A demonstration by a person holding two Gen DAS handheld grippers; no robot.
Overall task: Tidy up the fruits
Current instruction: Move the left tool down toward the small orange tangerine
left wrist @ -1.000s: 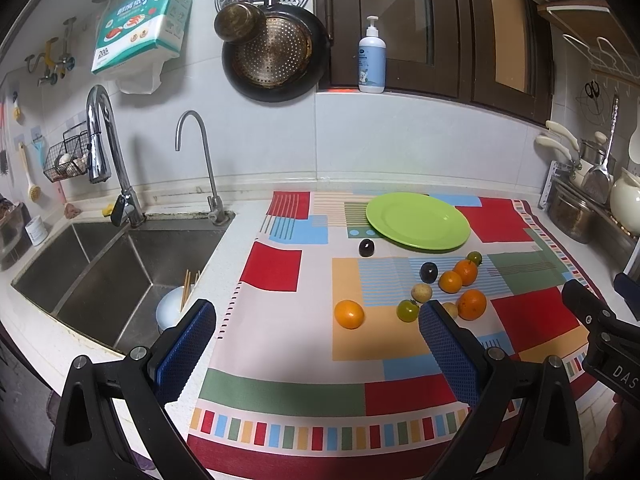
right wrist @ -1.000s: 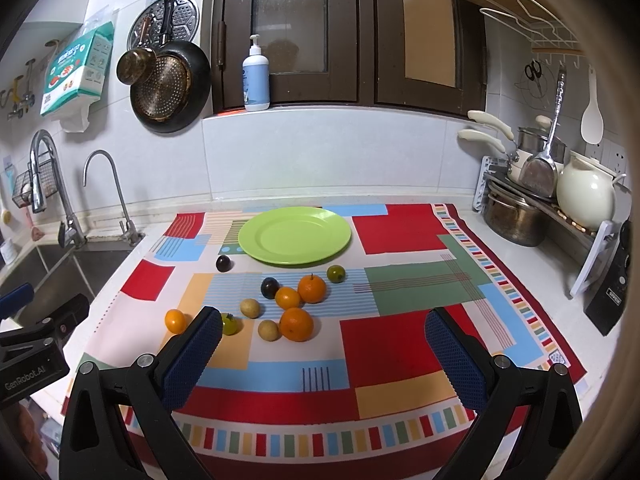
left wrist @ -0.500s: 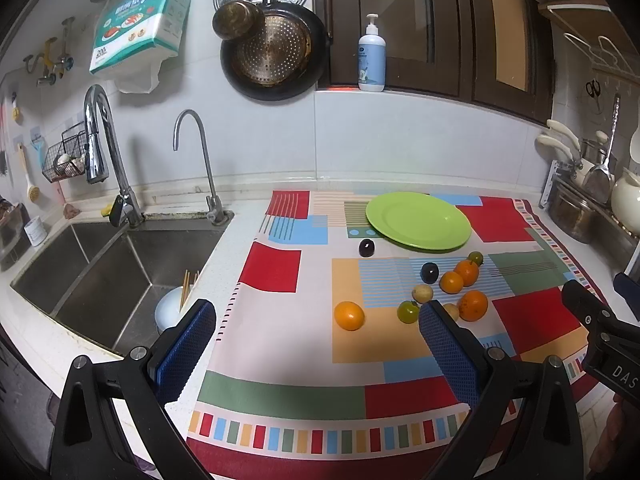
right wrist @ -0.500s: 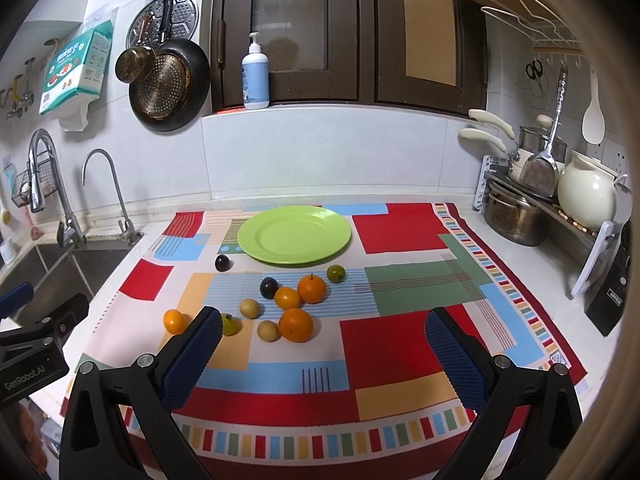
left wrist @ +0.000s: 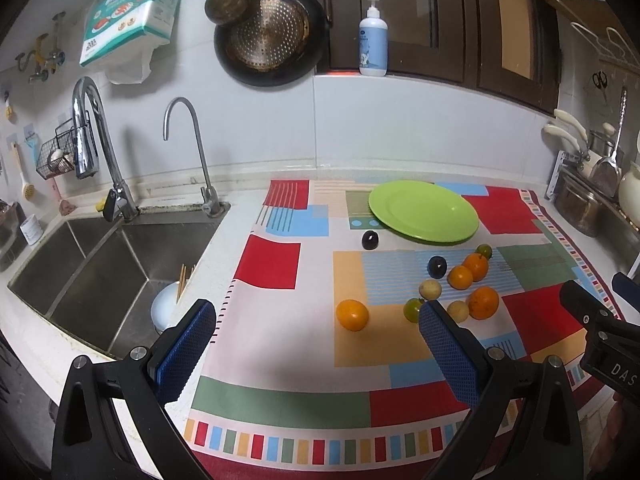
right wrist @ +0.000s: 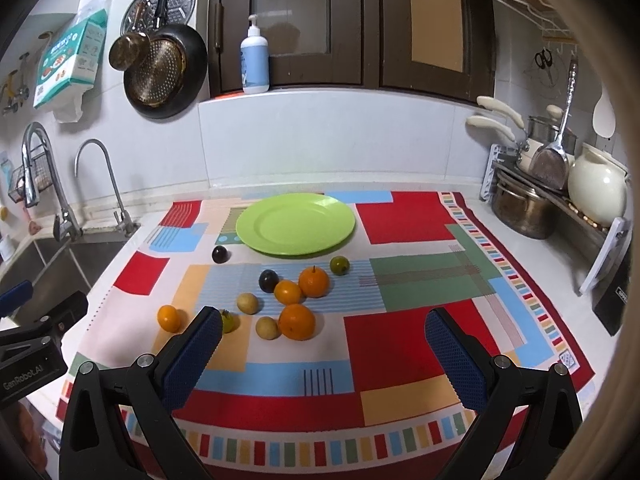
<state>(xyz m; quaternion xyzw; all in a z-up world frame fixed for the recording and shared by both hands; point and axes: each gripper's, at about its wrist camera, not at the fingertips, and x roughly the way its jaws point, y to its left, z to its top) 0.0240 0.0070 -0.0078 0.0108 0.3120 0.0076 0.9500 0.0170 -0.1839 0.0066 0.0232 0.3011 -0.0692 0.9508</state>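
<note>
A green plate (left wrist: pixel 424 212) (right wrist: pixel 295 223) lies empty at the back of a colourful cloth. In front of it lie several loose fruits: oranges (right wrist: pixel 297 321) (left wrist: pixel 352 314), dark plums (right wrist: pixel 220 254) (left wrist: pixel 369 239), small green fruits (right wrist: pixel 339 265) and tan fruits (right wrist: pixel 247 303). My left gripper (left wrist: pixel 318 340) is open and empty, held above the cloth's front left. My right gripper (right wrist: pixel 322 344) is open and empty above the cloth's front, short of the fruits.
A steel sink (left wrist: pixel 100 260) with a white bowl (left wrist: pixel 166 308) and chopsticks lies left of the cloth, with two taps (left wrist: pixel 96 140). Pots and a cream kettle (right wrist: pixel 596 188) stand on a rack at the right. Pans hang on the back wall.
Both grippers have barely shifted. The fruits and the plate lie where they were.
</note>
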